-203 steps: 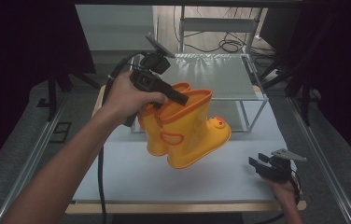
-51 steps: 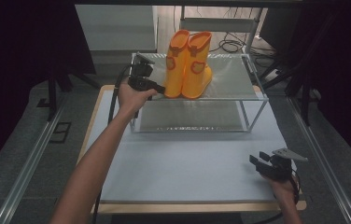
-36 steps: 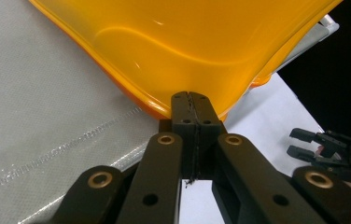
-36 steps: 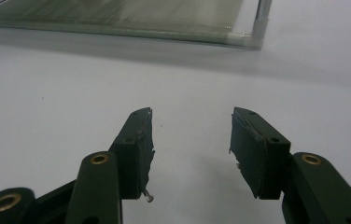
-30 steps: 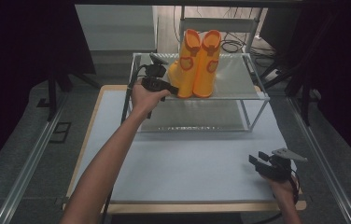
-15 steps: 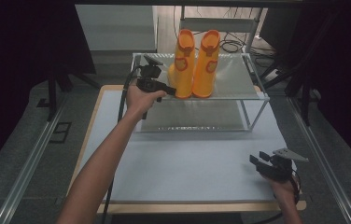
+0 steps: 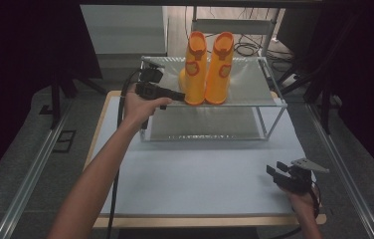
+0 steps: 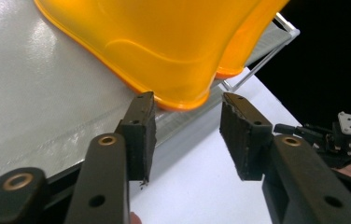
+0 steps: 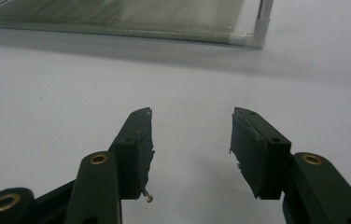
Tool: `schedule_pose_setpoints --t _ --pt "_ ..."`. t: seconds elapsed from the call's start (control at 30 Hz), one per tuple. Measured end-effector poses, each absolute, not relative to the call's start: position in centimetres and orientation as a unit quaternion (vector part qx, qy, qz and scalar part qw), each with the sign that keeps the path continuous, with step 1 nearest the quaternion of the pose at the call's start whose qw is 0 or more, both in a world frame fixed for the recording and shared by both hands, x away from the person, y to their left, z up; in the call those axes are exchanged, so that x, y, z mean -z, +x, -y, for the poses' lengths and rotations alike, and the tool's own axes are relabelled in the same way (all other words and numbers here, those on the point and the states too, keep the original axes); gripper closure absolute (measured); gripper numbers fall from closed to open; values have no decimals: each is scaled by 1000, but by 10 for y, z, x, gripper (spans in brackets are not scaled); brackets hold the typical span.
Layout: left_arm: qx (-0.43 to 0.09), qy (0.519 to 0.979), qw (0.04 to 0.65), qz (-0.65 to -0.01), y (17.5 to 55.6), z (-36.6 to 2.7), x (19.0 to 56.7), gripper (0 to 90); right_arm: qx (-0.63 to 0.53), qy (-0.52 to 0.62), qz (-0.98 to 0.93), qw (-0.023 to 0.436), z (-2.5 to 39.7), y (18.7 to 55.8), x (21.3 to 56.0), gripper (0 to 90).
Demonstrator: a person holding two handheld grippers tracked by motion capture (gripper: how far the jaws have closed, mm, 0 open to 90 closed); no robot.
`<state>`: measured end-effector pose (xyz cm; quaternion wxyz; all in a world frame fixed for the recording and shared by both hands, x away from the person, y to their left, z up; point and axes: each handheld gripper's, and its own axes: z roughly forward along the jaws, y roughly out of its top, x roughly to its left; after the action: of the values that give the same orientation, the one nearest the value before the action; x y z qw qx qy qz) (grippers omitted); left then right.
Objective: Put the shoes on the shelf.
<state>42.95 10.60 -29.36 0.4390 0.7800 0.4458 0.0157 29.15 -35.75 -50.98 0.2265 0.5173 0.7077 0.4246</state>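
Observation:
A pair of orange rubber boots [image 7: 207, 67] stands upright, side by side, on the top shelf [image 7: 247, 84] of a metal-framed rack. My left gripper [image 7: 179, 95] is at the left boot's base, just left of it. In the left gripper view the left gripper [image 8: 185, 105] is open, and the boot's orange sole edge [image 8: 164, 42] lies just past the tips, not clamped. My right gripper [image 7: 274, 174] rests open at the table's front right corner. The right gripper view has the right gripper [image 9: 190, 121] holding nothing above the white tabletop.
The rack has a lower shelf [image 7: 200, 124] under the top one and stands at the back of the white table mat [image 7: 200, 169]. Metal rails run along both sides of the table. Cables lie on the floor behind the rack.
The boots went from the table up onto the top shelf and now stand upright. My left gripper has let go and sits at the left boot's base. The right gripper has stayed put.

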Motion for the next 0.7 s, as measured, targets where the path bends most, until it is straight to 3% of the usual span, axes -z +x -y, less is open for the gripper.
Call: schedule_pose_setpoints --t 0.7 --pt "-26 781 477 -402 366 -149 307 502 -422 508 -717 224 351 292 510 476"
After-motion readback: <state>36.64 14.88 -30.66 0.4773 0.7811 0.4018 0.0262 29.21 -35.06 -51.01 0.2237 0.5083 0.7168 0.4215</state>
